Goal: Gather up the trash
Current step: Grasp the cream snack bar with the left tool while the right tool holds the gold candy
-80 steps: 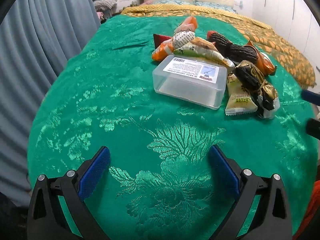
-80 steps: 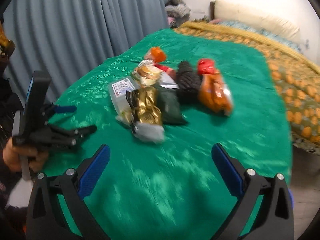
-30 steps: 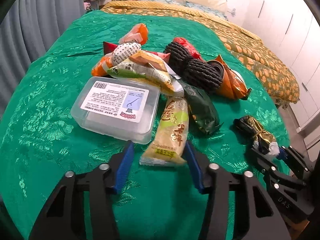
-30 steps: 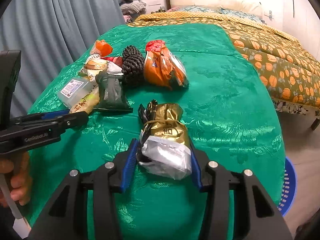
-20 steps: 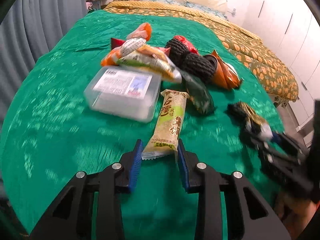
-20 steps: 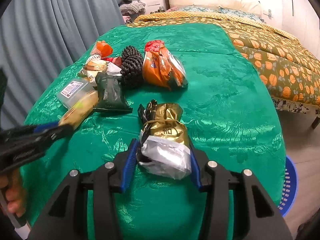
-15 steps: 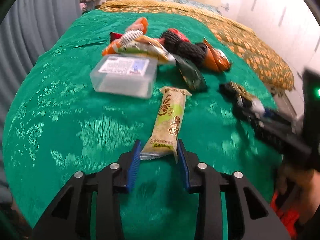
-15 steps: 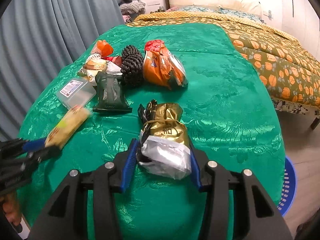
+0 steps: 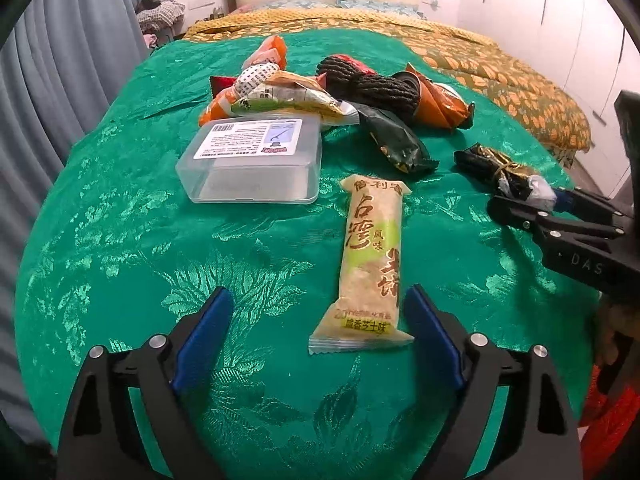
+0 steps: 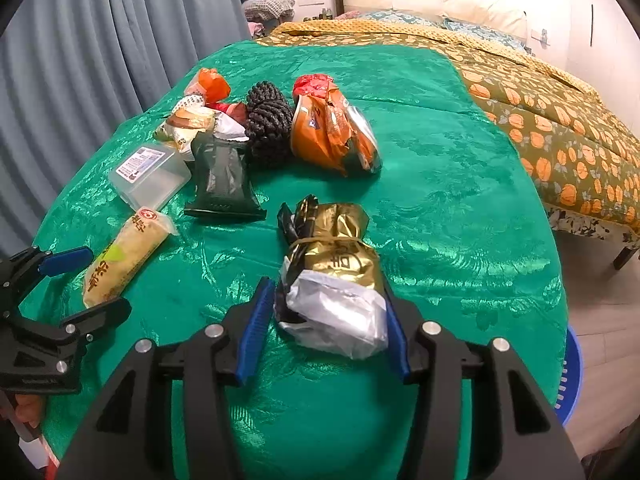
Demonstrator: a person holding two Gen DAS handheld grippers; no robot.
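A yellow-green snack wrapper (image 9: 370, 260) lies flat on the green cloth, its near end by the right finger of my open left gripper (image 9: 316, 340); it also shows in the right wrist view (image 10: 120, 256). My right gripper (image 10: 326, 320) is shut on a gold and black bag with a white end (image 10: 332, 276), which also shows in the left wrist view (image 9: 504, 172). Further back lie a clear plastic box (image 9: 252, 160), a dark green packet (image 9: 394, 142), a black knitted bundle (image 9: 368, 84) and an orange bag (image 10: 332, 136).
The green cloth (image 9: 120, 240) covers the foot of a bed with an orange-patterned quilt (image 10: 560, 120). Grey curtains (image 10: 100, 40) hang on the left. A blue basket (image 10: 570, 376) stands on the floor by the bed's right edge.
My left gripper has opened and let go of the yellow-green wrapper, which now lies on the cloth nearer the front. The right gripper has kept still, holding the gold bag.
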